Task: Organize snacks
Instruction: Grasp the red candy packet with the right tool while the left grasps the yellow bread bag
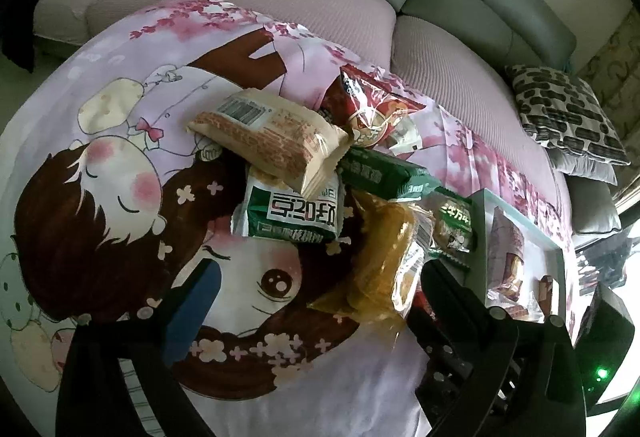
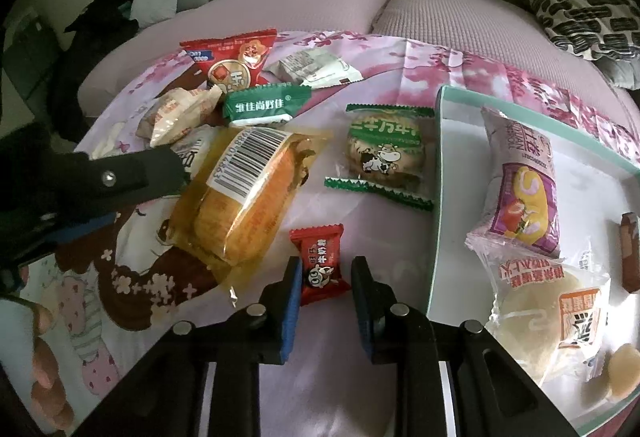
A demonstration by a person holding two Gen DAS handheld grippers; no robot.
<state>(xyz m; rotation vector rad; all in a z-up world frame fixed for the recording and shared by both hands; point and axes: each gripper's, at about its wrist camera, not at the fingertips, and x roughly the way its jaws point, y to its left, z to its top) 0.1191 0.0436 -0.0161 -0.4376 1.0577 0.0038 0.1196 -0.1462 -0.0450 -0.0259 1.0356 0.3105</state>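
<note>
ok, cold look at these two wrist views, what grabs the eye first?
Probably the small red candy gripped between the right gripper's blue-padded fingers, low and central in the right wrist view. Left of it lies a big orange cake pack with its barcode up, beside the open left gripper. The white tray at the right already holds several snacks, and a loud cartoon cloth covers the surface.

The small red candy wrapper (image 2: 322, 264) shows the white digits "99" above a cartoon cow face, with Chinese characters alongside. The clear yellow cake packet (image 2: 244, 197) carries a white barcode label whose digits are too small to read. The green and white sachet (image 2: 266, 109) bears white Chinese characters reading 维佳尚好佳. The purple and white roll-cake packet (image 2: 520, 181) has small Latin lettering, illegible.
</note>
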